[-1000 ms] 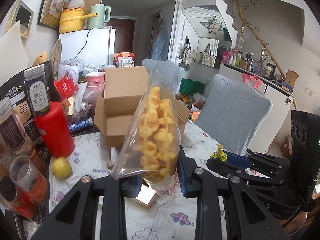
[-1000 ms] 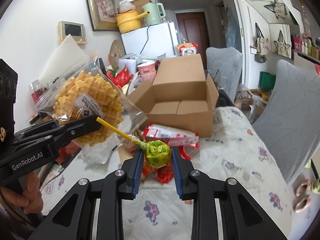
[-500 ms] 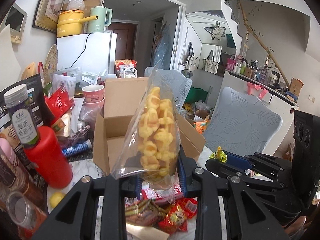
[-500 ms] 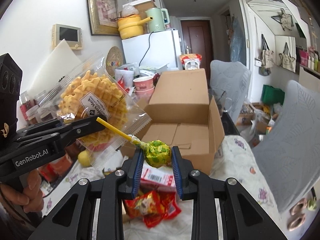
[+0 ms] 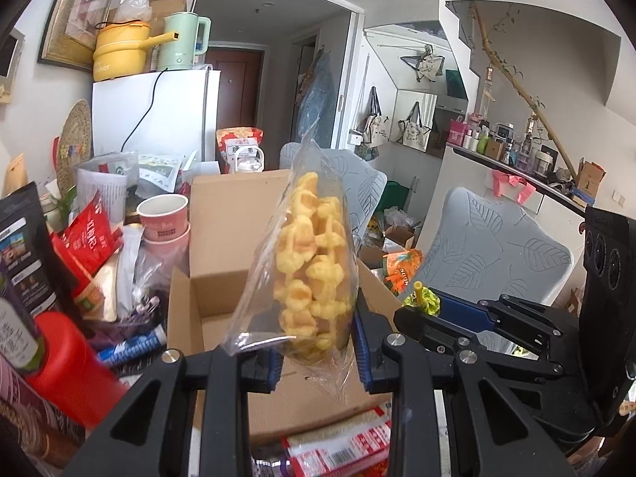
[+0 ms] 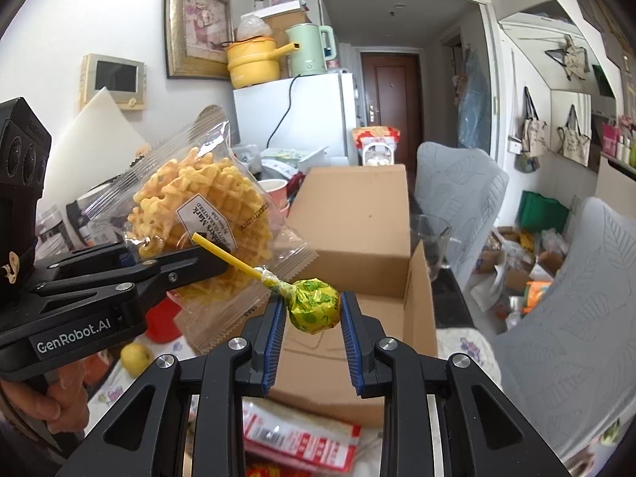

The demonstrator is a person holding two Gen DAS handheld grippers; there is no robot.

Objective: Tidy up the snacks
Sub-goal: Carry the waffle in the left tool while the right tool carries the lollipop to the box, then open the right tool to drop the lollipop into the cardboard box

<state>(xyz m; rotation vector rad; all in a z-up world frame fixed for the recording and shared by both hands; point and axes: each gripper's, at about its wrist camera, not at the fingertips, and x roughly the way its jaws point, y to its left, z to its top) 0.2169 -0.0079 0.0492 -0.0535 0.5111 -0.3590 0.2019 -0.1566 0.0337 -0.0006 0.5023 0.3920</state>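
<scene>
My left gripper [image 5: 316, 351] is shut on a clear packet of yellow waffle crisps [image 5: 308, 274], held upright just in front of an open cardboard box [image 5: 216, 298]. In the right wrist view the same waffle packet [image 6: 206, 214] hangs from the left gripper [image 6: 137, 252] at the left. My right gripper [image 6: 314, 324] is shut on a lollipop in a yellow-green wrapper [image 6: 314, 306]; its yellow stick points up-left. The open cardboard box [image 6: 357, 238] stands directly ahead, its flaps raised. The lollipop [image 5: 425, 298] and the right gripper [image 5: 431, 312] also show at the right of the left wrist view.
A red bottle [image 5: 67, 361], jars and snack bags [image 5: 85, 238] crowd the left side. Red-and-white snack packets [image 6: 294, 433] lie on the cloth in front of the box. A lemon [image 6: 135, 353] sits at left. Grey chairs [image 6: 564, 318] stand to the right. A hand [image 6: 59, 397] grips the left tool.
Both grippers have moved forward and slightly up towards the cardboard box, which now looms larger. Each keeps its hold: the waffle packet on the left, the lollipop on the right.
</scene>
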